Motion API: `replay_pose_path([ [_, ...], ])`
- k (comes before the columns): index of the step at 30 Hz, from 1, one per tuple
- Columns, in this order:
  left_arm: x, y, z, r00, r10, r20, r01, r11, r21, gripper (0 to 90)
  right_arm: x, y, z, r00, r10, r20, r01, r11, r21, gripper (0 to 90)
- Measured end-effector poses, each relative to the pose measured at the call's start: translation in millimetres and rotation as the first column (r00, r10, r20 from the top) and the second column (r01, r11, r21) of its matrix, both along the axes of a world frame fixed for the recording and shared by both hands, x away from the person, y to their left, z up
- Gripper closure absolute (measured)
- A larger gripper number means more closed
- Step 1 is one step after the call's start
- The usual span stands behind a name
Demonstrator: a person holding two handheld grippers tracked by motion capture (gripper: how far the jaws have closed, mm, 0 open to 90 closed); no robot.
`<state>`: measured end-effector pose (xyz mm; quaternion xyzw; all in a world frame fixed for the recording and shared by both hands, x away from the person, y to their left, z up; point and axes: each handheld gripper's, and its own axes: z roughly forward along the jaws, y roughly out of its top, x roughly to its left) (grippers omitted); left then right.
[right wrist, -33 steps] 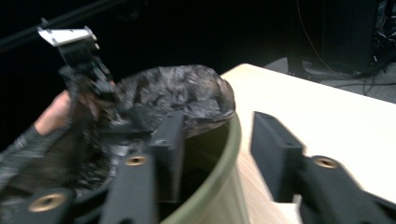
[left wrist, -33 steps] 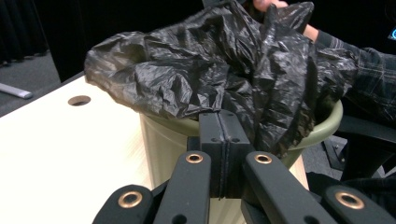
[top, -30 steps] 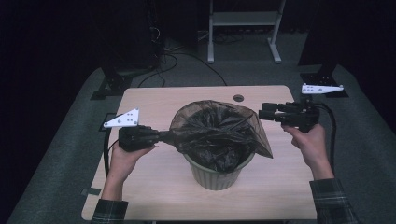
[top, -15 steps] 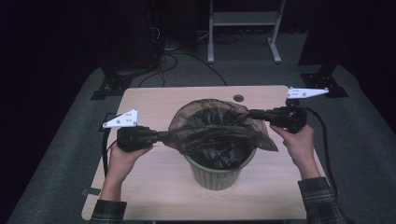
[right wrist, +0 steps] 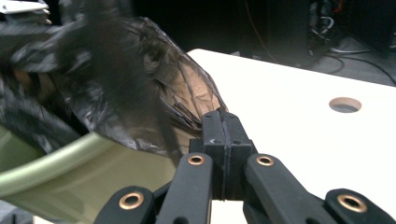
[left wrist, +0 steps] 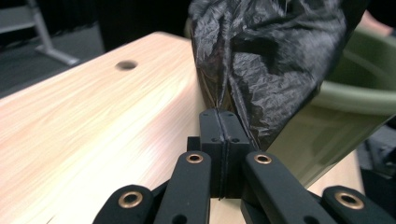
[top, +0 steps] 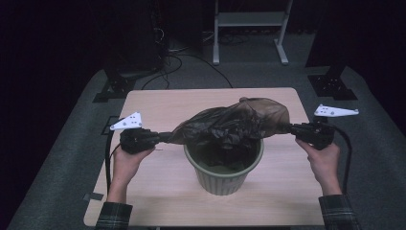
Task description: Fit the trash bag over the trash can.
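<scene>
Bag (top: 234,125) now stretched over bin (top: 225,170), right hand-held gripper (top: 293,128) clamped on it, lower than 1 s ago.

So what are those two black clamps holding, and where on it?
Both hold the black bin bag: the left gripper pinches its edge on one side, the right gripper the opposite edge, above the green bin.

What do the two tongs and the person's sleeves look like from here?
Both are black. The left tongs and right tongs each carry a pale three-cornered plate on top and trail a black cable. In the gripper views the jaws are matte black blocks on black link arms with brass-coloured rivets. The person's bare hands hold them, and dark plaid sleeves show at the wrists.
</scene>
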<state>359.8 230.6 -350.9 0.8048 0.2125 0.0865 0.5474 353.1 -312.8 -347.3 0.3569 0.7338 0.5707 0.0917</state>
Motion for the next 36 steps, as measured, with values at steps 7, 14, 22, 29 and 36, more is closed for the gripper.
replay_pose_path([
  [7, -6.9, 11.0, 5.8, 0.9988, -0.041, 0.027, 0.043, 0.9952, -0.088, 80.8, -8.2, 2.8, -2.1, 0.9981, 0.033, 0.052, -0.037, 0.997, 0.068, 66.4],
  [14, -13.2, 10.9, 17.9, 0.9978, -0.031, 0.058, 0.037, 0.9945, -0.098, 68.3, -11.7, -10.8, 30.4, 0.9952, -0.013, 0.097, 0.004, 0.996, 0.092, 47.1],
  [22, -28.2, 9.7, 37.3, 0.9925, -0.091, 0.081, 0.105, 0.9756, -0.192, 37.0, -27.0, -23.6, 52.1, 0.9912, 0.065, 0.115, -0.081, 0.986, 0.143, 39.7],
  [29, -28.8, -26.1, 36.4, 0.9803, -0.182, 0.077, 0.192, 0.9693, -0.154, 30.6, -29.7, -1.0, 62.5, 0.9793, 0.162, 0.121, -0.179, 0.973, 0.146, 33.4],
  [36, -31.0, -41.0, 25.7, 0.9640, -0.258, 0.062, 0.263, 0.9604, -0.091, 65.7, -25.1, 15.7, 59.2, 0.9690, 0.232, 0.084, -0.242, 0.961, 0.132, 46.3],
])
